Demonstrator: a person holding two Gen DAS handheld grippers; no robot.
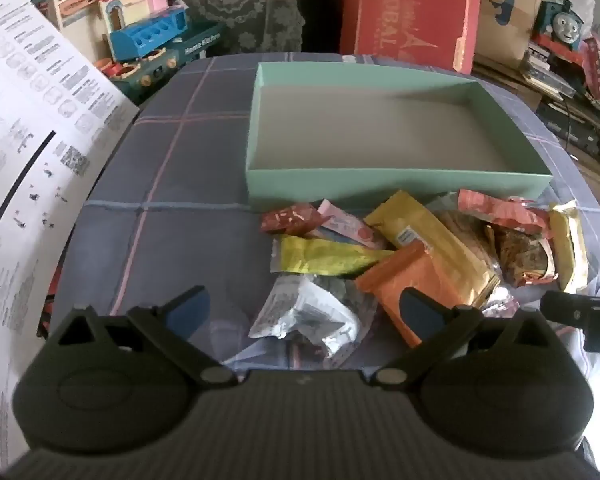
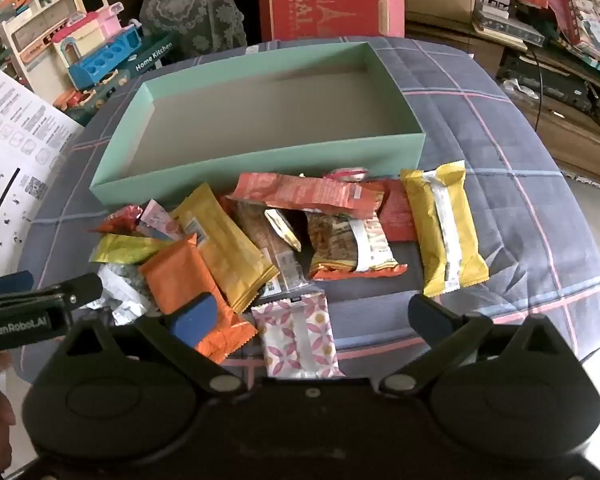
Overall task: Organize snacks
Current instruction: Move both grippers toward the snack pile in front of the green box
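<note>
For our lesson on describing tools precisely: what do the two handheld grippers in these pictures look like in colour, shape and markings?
Both match. The left gripper and right gripper each have a black ribbed body with two rounded black housings, silver pivot pins, and angled black arms ending in blue-padded jaws. Seen from the right wrist view, the side of the left gripper carries white lettering reading "GenRobot.AI". No cables or sleeves show.

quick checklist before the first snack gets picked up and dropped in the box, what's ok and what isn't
1. Left gripper open, holding nothing: ok.
2. Right gripper open, holding nothing: ok.
3. Green box has nothing inside, room for snacks: ok.
4. Silver packet lies between the left fingers, apart from the box: ok.
5. Floral packet lies between the right fingers, flat on the cloth: ok.
6. Orange packet overlaps neighbours in the pile, may drag them: not ok.
</note>
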